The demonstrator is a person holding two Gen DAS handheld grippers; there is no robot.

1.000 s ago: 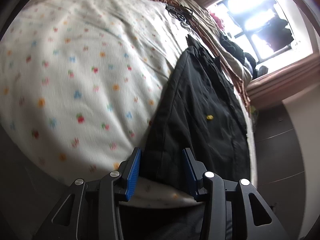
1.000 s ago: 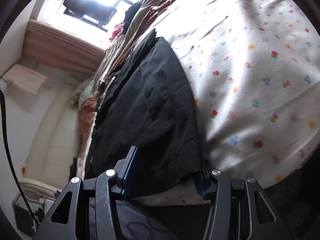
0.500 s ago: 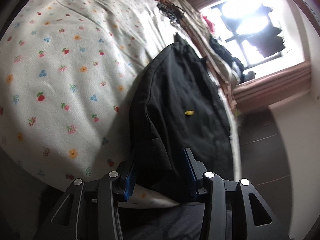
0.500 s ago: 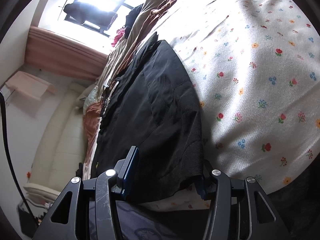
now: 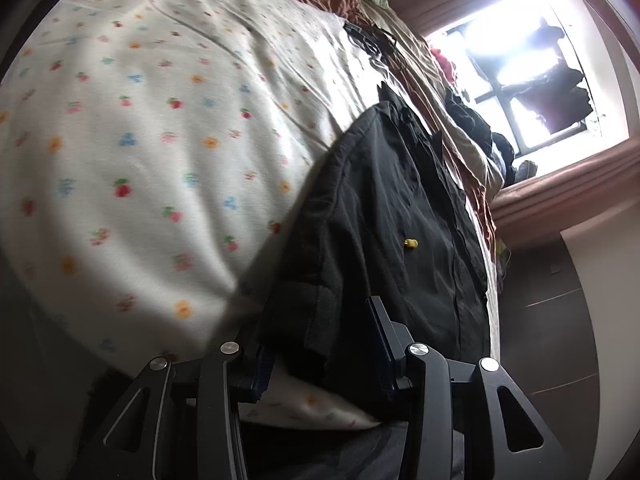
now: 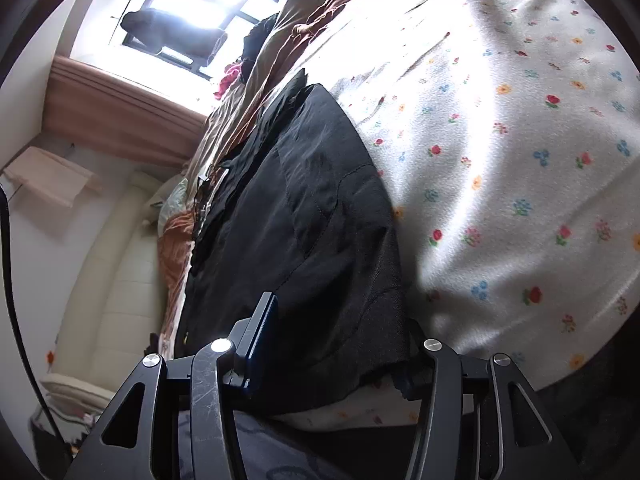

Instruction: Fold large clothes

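Observation:
A large black jacket (image 5: 400, 220) lies lengthwise on a bed with a white flowered sheet (image 5: 140, 140); a small yellow tag sits on its front. It also shows in the right wrist view (image 6: 288, 208). My left gripper (image 5: 320, 344) is at the jacket's near hem, jaws wide apart, with the hem's thick corner lying between them. My right gripper (image 6: 340, 344) stands at the other near corner of the hem, jaws wide apart with cloth between them. Neither presses the cloth.
The flowered sheet (image 6: 520, 160) covers most of the bed. Brown and beige bedding (image 5: 420, 64) and dark clothes pile by the bright window (image 5: 520, 60). A cream sofa (image 6: 112, 280) stands beside the bed. The near bed edge is just under both grippers.
The left view has swung back and tilted; the jacket's near hem corner now bunches between the left jaws. The right gripper has stayed at its hem corner with small shifts.

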